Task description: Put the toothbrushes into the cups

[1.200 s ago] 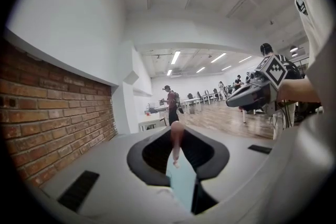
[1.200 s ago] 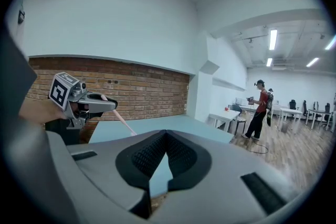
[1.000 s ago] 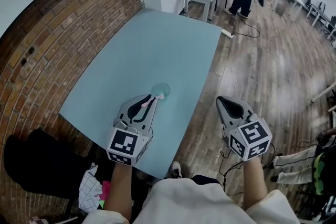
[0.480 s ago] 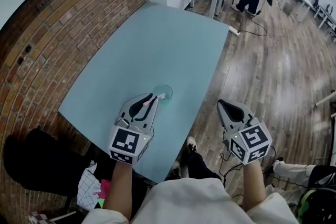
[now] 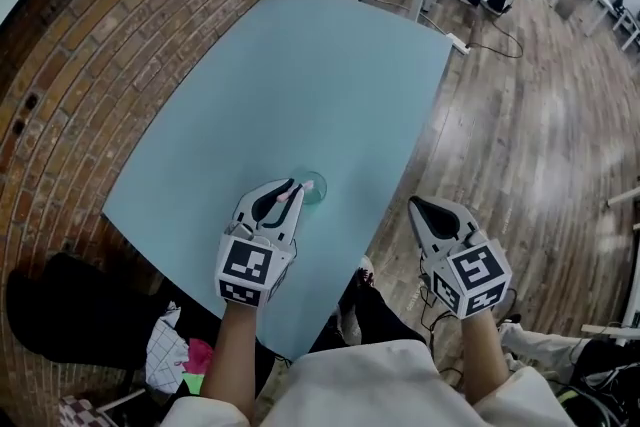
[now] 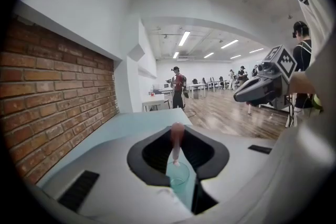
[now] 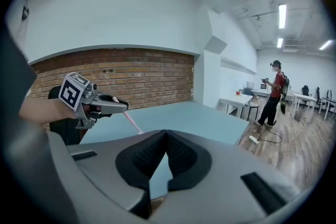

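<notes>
In the head view, the left gripper [image 5: 285, 192] is clamped on a pink toothbrush [image 5: 291, 191], whose free end reaches to the near rim of a clear cup [image 5: 312, 187] standing on the pale blue surface [image 5: 300, 75]. Compared with a second ago the grip is the same, and both hands seem to have dropped a little toward the surface, with the brush end kept at the cup. The right gripper [image 5: 421, 206] hangs past the surface's edge, over the wooden floor, well apart from the cup. In the left gripper view, the jaws are part-way closed on the toothbrush [image 6: 175, 149], which stands between them. Its far end hangs at the mouth of the cup [image 6: 178, 180]; whether it is already inside cannot be told. The lowering suggests the drop into the cup is close, with the release not yet made. In the right gripper view, the right gripper [image 7: 166, 134] has its pads together and holds nothing. Off to its side the left gripper [image 7: 119, 106] points the toothbrush [image 7: 132, 123] down at the surface [image 7: 184, 113].
</notes>
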Demonstrator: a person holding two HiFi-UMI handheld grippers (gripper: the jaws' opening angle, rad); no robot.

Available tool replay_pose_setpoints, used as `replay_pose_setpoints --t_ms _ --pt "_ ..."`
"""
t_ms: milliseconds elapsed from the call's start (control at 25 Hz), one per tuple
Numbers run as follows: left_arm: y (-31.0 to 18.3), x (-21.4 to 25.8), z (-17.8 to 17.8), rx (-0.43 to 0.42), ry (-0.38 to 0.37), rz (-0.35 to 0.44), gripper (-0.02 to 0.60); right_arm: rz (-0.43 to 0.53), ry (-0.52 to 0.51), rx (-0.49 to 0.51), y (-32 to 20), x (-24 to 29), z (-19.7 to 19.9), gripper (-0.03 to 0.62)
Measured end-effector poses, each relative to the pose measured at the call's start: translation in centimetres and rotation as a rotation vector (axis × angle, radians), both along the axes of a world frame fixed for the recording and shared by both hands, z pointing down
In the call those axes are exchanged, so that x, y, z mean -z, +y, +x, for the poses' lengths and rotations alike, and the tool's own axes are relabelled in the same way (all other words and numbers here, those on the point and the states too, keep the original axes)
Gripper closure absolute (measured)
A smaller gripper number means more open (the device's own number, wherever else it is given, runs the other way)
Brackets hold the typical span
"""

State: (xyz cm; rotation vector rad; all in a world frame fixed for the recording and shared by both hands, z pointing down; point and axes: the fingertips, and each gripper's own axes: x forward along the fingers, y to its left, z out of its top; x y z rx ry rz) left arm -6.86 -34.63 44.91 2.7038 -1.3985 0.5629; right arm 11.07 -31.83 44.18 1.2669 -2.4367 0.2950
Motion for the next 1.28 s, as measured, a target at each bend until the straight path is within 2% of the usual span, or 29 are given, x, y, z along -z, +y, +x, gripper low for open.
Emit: replay_pose_setpoints --t_ms 240,840,1280 --pt "-1.7 -4.1 0.6 -0.001 -0.042 -0.089 0.518 -0.040 0.001 0.007 -1.9 -1.5 0.4 0.583" --pt "-4.0 -10.6 -0.5 0.054 0.043 -0.204 0.518 -0.124 0.024 -0.020 -3.2 -5.0 1.1 0.583" --pt "-4.6 -12.9 -0.1 0.083 0.093 -0.243 0.517 -0.155 0.039 -0.067 -2.6 -6.3 2.4 0.583"
